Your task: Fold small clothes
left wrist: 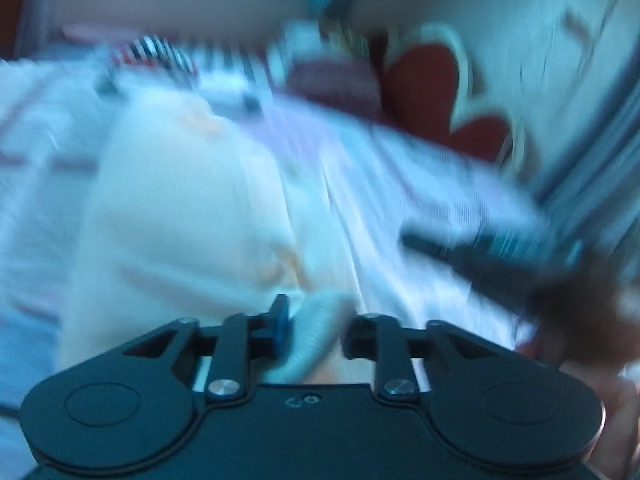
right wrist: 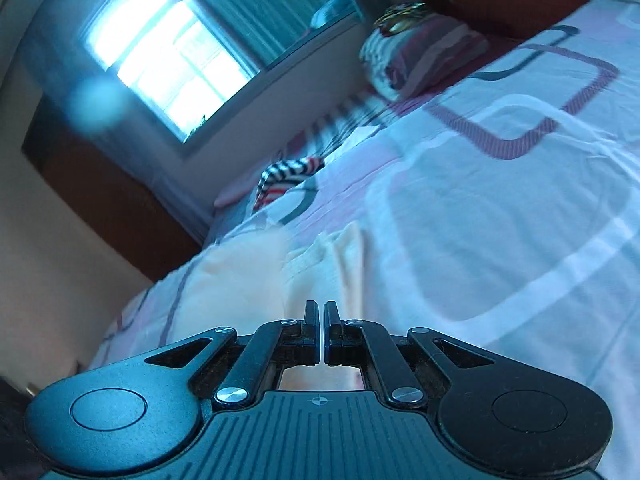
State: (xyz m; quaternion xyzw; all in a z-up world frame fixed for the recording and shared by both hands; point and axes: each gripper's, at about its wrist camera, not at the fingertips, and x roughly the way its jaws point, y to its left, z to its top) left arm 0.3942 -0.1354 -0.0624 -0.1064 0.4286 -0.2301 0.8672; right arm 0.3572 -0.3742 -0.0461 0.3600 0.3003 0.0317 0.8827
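Observation:
A cream-white small garment (left wrist: pixel 180 208) lies on the bed, blurred by motion in the left wrist view. My left gripper (left wrist: pixel 316 320) holds a grey ribbed edge of cloth (left wrist: pixel 316 332) between its jaws. In the right wrist view the same cream garment (right wrist: pixel 248 276) lies just ahead of my right gripper (right wrist: pixel 322 312), whose jaws stand nearly closed with only a thin slit and nothing seen between them. The right gripper (left wrist: pixel 480 248) also shows in the left wrist view as a dark blurred shape at the right.
The bedsheet (right wrist: pixel 500 200) is white with pink and grey shapes. A striped black, white and red garment (right wrist: pixel 288 180) lies farther up the bed. A pillow (right wrist: pixel 420 52) and a red headboard (left wrist: pixel 424 88) are at the far end. A window (right wrist: pixel 176 60) is in the wall.

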